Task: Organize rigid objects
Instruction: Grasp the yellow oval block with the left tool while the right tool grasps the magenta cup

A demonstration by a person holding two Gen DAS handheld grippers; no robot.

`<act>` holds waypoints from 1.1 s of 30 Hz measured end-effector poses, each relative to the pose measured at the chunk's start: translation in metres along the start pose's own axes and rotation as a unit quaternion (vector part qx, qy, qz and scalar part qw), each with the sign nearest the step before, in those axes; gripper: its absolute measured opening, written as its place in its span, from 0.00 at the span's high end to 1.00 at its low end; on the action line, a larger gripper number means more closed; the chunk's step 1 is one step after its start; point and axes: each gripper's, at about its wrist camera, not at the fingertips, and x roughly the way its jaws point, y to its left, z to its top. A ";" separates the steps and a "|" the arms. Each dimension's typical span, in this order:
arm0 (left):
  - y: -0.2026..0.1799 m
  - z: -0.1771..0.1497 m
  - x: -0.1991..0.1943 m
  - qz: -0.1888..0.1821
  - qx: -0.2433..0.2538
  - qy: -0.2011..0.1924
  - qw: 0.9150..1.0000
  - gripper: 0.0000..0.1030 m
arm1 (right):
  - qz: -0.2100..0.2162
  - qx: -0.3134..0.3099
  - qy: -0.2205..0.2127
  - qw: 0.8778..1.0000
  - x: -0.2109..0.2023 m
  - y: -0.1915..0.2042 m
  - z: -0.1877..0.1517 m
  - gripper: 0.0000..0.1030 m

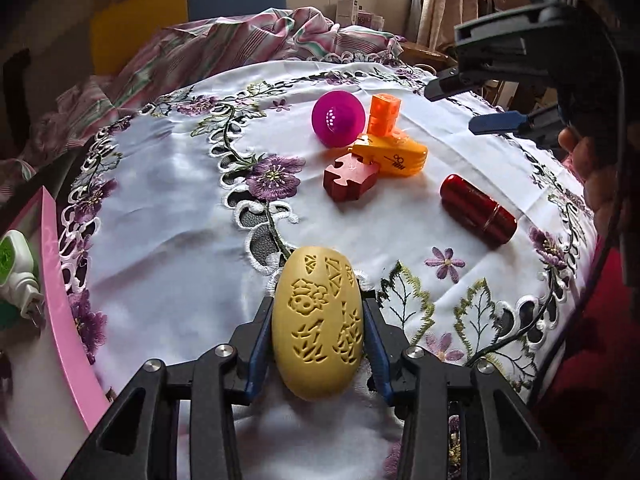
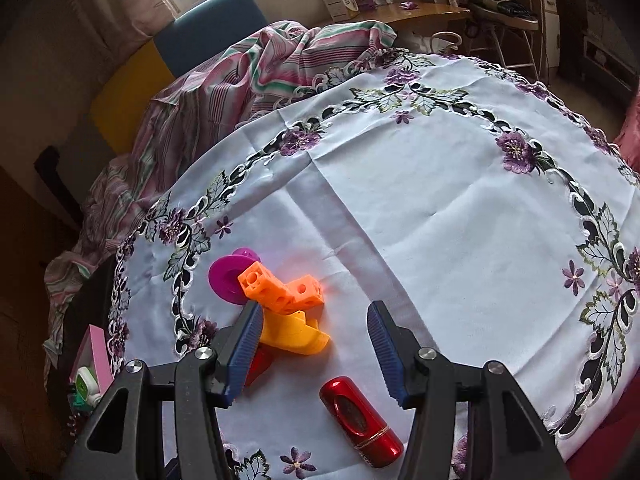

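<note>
My left gripper (image 1: 318, 320) is shut on a yellow carved egg-shaped object (image 1: 318, 326), held just above the white embroidered tablecloth (image 1: 168, 200). Farther on lie a magenta spool (image 1: 338, 120), an orange cube block (image 1: 384, 114), a yellow-orange piece (image 1: 394, 156), a dark red puzzle block (image 1: 350, 176) and a red cylinder (image 1: 478, 210). My right gripper (image 2: 316, 344) is open and empty, hovering above the red cylinder (image 2: 360, 420), with the orange block (image 2: 280, 290), the yellow-orange piece (image 2: 294, 334) and the magenta spool (image 2: 226, 278) by its left finger. It also shows in the left wrist view (image 1: 464, 104).
A pink-walled box (image 1: 56, 288) at the table's left edge holds a white and green plug device (image 1: 16, 268); it also shows in the right wrist view (image 2: 94, 364). A striped cloth (image 1: 248, 44) is bunched at the far edge. A blue chair (image 2: 212, 28) stands behind.
</note>
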 end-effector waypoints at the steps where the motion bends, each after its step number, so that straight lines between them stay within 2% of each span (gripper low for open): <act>1: -0.001 0.000 0.001 0.003 0.004 -0.003 1.000 0.59 | 0.000 -0.014 0.001 1.000 0.000 0.005 -0.002 0.47; 4: -0.002 -0.001 0.002 0.002 0.008 -0.008 1.000 0.59 | 0.012 -0.064 0.007 0.998 0.003 0.027 -0.004 0.47; 8: 0.001 0.000 0.005 -0.003 0.007 -0.013 1.000 0.59 | 0.005 -0.141 0.008 0.990 0.010 0.062 0.007 0.46; 11: 0.002 0.000 0.006 -0.007 0.006 -0.015 1.000 0.59 | -0.009 -0.210 0.030 0.977 0.028 0.093 0.021 0.39; 14: 0.003 0.000 0.006 -0.012 0.002 -0.017 1.000 0.59 | -0.031 -0.267 0.059 0.961 0.052 0.115 0.031 0.37; 22: 0.008 0.000 0.005 -0.024 -0.007 -0.019 1.000 0.60 | -0.092 -0.307 0.159 0.934 0.128 0.119 0.040 0.36; 23: 0.009 0.000 0.005 -0.026 -0.008 -0.019 0.999 0.60 | -0.103 -0.308 0.176 0.929 0.135 0.117 0.037 0.38; 24: 0.009 0.000 0.005 -0.026 -0.009 -0.020 0.999 0.60 | -0.112 -0.309 0.191 0.925 0.141 0.116 0.033 0.44; 25: 0.009 -0.001 0.005 -0.027 -0.009 -0.020 0.999 0.60 | -0.115 -0.318 0.186 0.923 0.141 0.117 0.031 0.45; 26: 0.009 -0.001 0.005 -0.027 -0.009 -0.020 0.999 0.60 | -0.112 -0.324 0.177 0.923 0.138 0.118 0.029 0.46; 29: 0.010 -0.001 0.005 -0.028 -0.009 -0.022 0.999 0.60 | -0.091 -0.317 0.147 0.933 0.121 0.121 0.028 0.46; 33: 0.015 -0.001 0.004 -0.037 -0.021 -0.022 0.999 0.60 | -0.040 -0.304 0.107 0.946 0.085 0.123 0.021 0.46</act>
